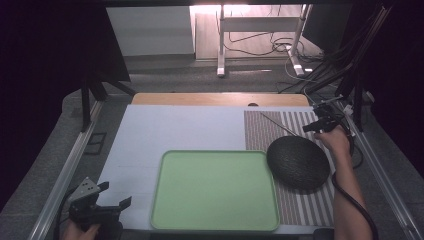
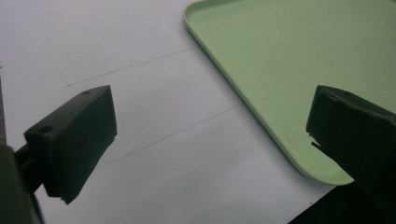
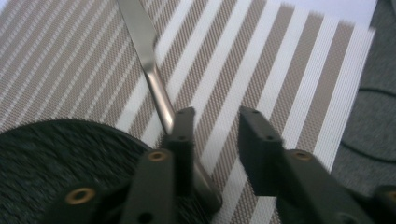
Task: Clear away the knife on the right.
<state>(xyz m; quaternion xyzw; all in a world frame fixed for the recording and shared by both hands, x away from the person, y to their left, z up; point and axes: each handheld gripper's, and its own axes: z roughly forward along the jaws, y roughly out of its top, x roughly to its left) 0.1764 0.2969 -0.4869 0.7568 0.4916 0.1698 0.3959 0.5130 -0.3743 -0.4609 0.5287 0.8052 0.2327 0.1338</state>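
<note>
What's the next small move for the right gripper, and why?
Probably shift the right gripper sideways so the knife handle sits between its jaws, then close. In the right gripper view the jaws stand open over the striped placemat, and the handle runs along the outside of one jaw, not in the gap. The left gripper hangs open beside the green tray, holding nothing.
</note>
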